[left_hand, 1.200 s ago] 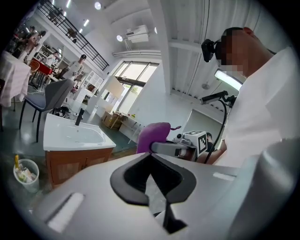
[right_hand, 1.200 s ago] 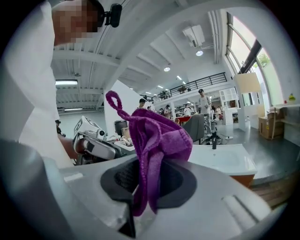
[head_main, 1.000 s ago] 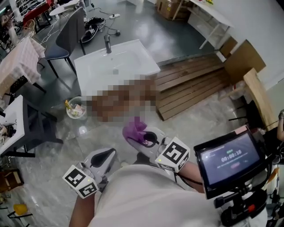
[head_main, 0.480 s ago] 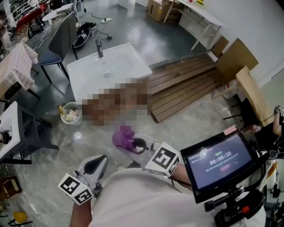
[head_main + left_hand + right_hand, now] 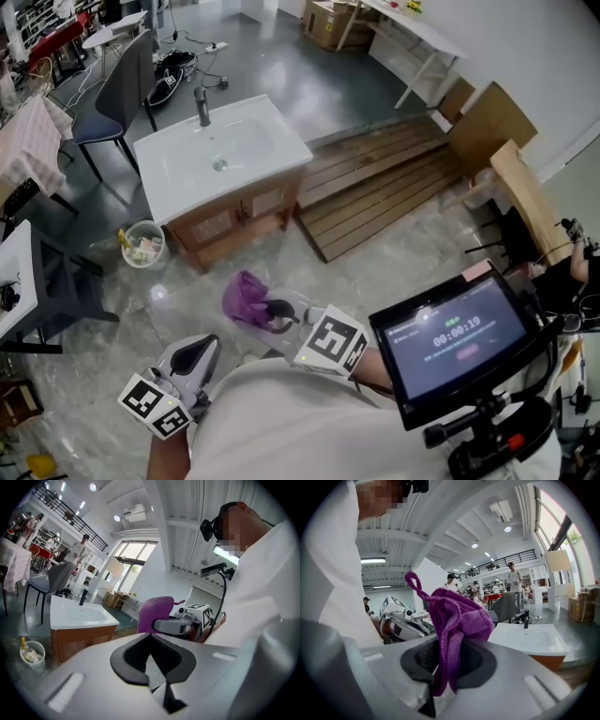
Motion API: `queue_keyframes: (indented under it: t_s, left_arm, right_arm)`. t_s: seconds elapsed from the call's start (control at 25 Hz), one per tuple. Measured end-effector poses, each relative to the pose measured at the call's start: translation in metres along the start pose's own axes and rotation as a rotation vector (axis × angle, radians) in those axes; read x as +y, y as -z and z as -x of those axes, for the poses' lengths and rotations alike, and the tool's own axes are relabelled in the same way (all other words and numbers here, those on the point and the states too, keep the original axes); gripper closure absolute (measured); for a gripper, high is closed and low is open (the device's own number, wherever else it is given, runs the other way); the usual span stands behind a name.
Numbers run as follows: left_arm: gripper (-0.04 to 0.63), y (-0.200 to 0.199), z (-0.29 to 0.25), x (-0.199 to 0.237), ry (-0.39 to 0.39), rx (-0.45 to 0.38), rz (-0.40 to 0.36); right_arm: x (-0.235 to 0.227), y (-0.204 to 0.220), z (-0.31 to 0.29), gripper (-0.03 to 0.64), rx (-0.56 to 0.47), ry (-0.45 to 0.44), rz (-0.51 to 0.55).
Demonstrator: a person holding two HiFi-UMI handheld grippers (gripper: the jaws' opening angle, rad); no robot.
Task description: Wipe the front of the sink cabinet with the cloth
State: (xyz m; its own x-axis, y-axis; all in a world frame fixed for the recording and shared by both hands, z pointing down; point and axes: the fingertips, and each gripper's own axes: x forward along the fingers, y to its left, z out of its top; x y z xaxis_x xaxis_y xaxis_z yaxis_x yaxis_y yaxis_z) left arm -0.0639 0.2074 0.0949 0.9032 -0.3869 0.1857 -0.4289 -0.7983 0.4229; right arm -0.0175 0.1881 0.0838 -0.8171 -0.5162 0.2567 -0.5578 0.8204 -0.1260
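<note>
2 grippers: both were held low, close to person's torso, above pale glossy floor point(image 5: 394, 253)
Left gripper point(image 5: 199, 349): jaws were together, nothing betw. them; pointed roughly twd cabinet
Right gripper point(image 5: 274, 313): jaws were clamped on cloth; sat just fwd of left one
Cloth point(image 5: 244, 298): purple, bunched; lower part was pinched in right jaws, rest stood up above them w/ small loop at top; touched nothing else
Sink cabinet point(image 5: 234, 221): brown wood, two front doors, upright; front faced person, well apart from cloth
Basin point(image 5: 253, 141): white, sat on cabinet top; dark tap point(image 5: 201, 105) at rear edge
Bin point(image 5: 141, 246): small, w/ rubbish inside, on floor just beside cabinet's left end
Wood decking point(image 5: 384, 183): slatted, lay flat on floor near cabinet's other end
Chair point(image 5: 127, 84): grey, stood behind basin
Screen point(image 5: 448, 339): lit, at lower right by person's arm
</note>
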Motion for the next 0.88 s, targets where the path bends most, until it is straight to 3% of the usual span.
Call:
queue_keyframes:
  t_s: [0.88]
  left_arm:
    - [0.591,0.0059,-0.0084,-0.0055,0.016,0.003,-0.007]
  right_arm:
    - [0.0017,0.0071,0.0057,0.538,0.012,-0.013,0.007]
